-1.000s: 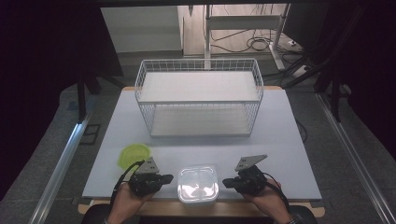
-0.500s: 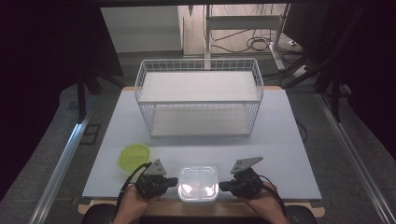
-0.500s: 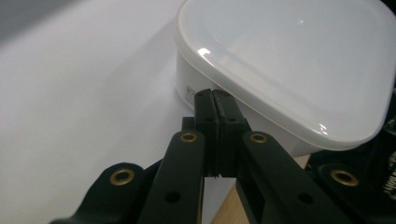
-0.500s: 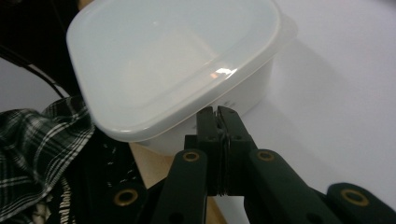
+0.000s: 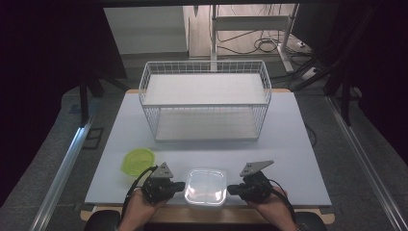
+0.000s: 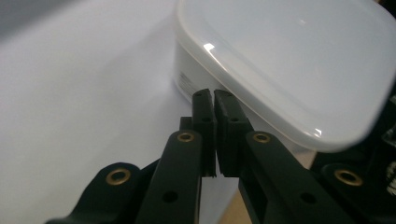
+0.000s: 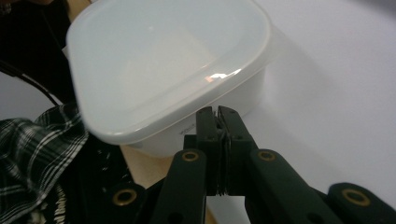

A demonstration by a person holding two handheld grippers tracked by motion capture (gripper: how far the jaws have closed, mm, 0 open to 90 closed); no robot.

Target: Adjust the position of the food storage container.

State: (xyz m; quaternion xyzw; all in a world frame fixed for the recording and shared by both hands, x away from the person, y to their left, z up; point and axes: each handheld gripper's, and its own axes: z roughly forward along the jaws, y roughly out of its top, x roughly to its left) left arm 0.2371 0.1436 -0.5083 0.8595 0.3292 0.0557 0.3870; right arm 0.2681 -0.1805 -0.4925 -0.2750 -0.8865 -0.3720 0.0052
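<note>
The box [image 5: 206,186], a lidded translucent white container, sits at the table's [image 5: 298,144] near edge, about midway along it, with its front wall almost at the lip. Your left gripper [image 5: 182,186] is level at the box's left wall; in the left gripper view its jaws are pressed nearly together with nothing between them, and their tips [image 6: 214,94] meet the wall just under the overhanging lid [image 6: 289,60]. Your right gripper [image 5: 231,190] mirrors it on the box's right side: the right gripper view shows the jaws closed on nothing, tips [image 7: 217,111] up against the wall below the lid's rim [image 7: 187,126]. You hold both grippers low over the near edge, your hands [image 5: 139,211] coming in from below it, a checked sleeve [image 7: 32,154] visible behind the box in the right gripper view.

A green bowl [image 5: 138,160] lies near the table's near left corner, just beyond and left of your left gripper, apart from the box. The wire basket [image 5: 204,103] stands across the far half of the table, well apart from the box. Between basket and box the table lies bare, and a broad open strip runs to the right edge past your right gripper.
</note>
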